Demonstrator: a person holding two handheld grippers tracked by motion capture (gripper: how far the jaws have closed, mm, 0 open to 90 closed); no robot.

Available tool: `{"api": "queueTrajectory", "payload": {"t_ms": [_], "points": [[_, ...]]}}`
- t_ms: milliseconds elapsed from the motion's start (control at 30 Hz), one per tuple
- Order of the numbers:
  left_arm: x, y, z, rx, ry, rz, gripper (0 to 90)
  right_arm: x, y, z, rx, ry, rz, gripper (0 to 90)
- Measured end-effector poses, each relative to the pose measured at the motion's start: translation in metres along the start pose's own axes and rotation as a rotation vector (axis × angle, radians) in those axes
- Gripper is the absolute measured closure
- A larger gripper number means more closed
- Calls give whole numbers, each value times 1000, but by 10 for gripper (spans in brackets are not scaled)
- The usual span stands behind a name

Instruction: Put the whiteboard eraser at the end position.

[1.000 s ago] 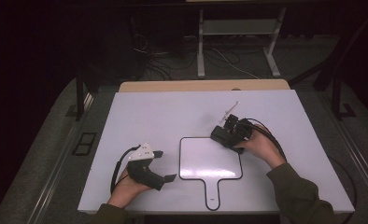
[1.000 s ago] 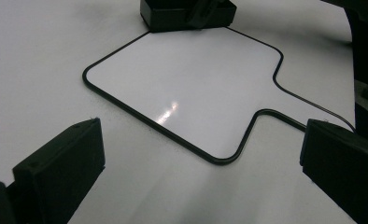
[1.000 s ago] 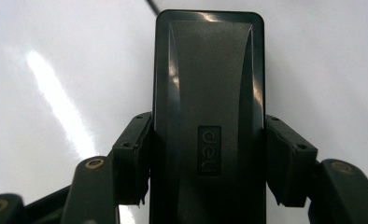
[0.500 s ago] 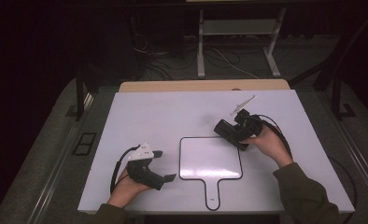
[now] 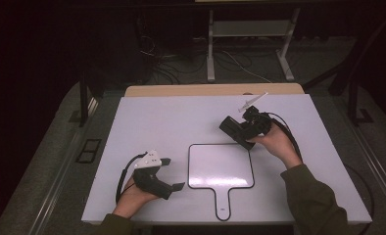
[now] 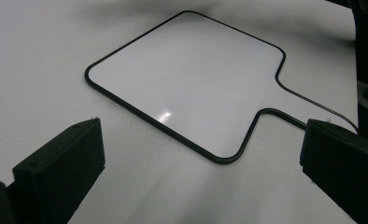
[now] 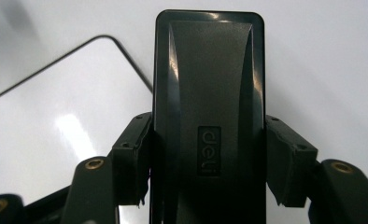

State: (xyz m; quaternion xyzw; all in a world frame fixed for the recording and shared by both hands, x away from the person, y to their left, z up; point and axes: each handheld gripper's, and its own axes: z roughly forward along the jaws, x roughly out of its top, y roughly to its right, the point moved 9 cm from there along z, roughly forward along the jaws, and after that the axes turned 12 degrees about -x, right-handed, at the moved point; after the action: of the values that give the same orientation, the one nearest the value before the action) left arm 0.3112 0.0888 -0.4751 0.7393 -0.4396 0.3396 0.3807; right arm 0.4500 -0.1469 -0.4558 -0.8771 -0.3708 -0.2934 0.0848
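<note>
While the left gripper [image 5: 174, 174] gapes, the right gripper [image 7: 205, 158] clamps one black eraser [image 7: 209, 93] above one whiteboard [image 5: 220, 165].

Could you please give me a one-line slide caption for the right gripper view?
Right gripper clamps a black eraser block above the handled whiteboard.

A black-edged white paddle-shaped board [image 5: 221, 166] lies on the white table [image 5: 181, 117], between left gripper [image 5: 174, 174] and right gripper [image 5: 232, 128], which holds a black rectangular eraser [image 7: 209, 107] above its far right corner.
</note>
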Motion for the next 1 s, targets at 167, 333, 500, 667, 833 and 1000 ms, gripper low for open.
{"api": "queueTrajectory", "payload": {"t_ms": [167,333,500,667,833,1000], "points": [[0,0,-1,-1,2,3,0,14,3,10,-6,0,-1,385],[0,0,0,-2,8,-1,0,26,6,21,-10,4,7,385],[-1,-1,0,-4,4,13,0,37,8,31,-24,-3,-2,385],[-2,-3,1,-6,9,12,0,47,9,40,-33,-7,-3,385],[-2,-3,1,-8,12,12,0,55,14,52,-45,-17,3,385],[-2,-2,0,-11,16,8,0,61,18,63,-50,-31,7,385]]}}
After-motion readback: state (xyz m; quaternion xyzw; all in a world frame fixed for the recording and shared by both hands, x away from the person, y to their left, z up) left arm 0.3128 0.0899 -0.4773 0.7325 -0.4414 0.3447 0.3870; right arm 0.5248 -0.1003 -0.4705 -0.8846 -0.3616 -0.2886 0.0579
